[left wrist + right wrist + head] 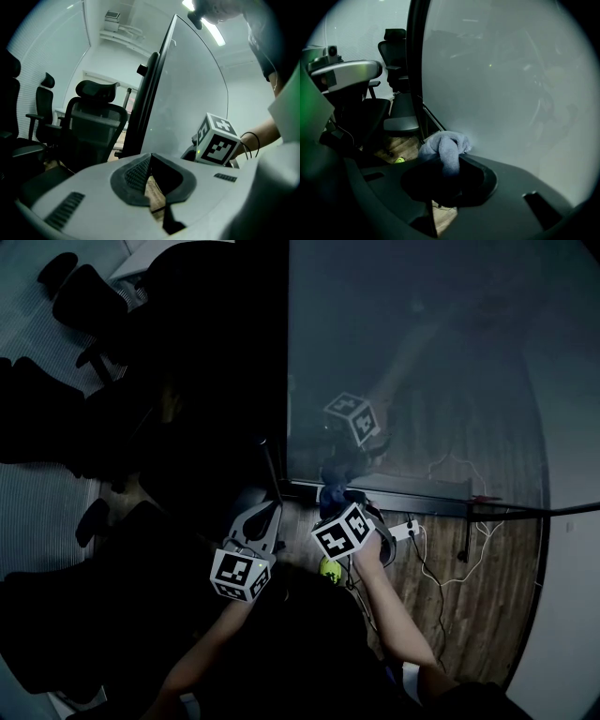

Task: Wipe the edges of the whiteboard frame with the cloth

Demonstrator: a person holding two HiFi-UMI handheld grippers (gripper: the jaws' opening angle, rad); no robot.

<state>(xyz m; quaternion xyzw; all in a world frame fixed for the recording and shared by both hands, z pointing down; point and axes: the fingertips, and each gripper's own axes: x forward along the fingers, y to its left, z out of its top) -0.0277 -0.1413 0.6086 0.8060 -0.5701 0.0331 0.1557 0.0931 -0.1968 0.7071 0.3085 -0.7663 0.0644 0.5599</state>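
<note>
The whiteboard (pixel 422 362) stands upright with a dark frame (pixel 287 381) down its left side and along its bottom edge (pixel 412 500). My right gripper (pixel 336 498) is shut on a bunched blue cloth (pixel 331 486) at the board's lower left corner. In the right gripper view the cloth (pixel 443 146) sticks out of the gripper (pixel 445 163) and lies against the board's face beside the frame (pixel 415 70). My left gripper (pixel 264 514) hangs just left of that corner, shut with nothing in it (pixel 150 164). The frame's edge (pixel 145 103) rises straight ahead of it.
Black office chairs (pixel 93 122) stand to the left of the board. White cables (pixel 441 563) and a power strip (pixel 403 529) lie on the wooden floor under it. A yellow-green object (pixel 330 569) sits on the floor below my right gripper.
</note>
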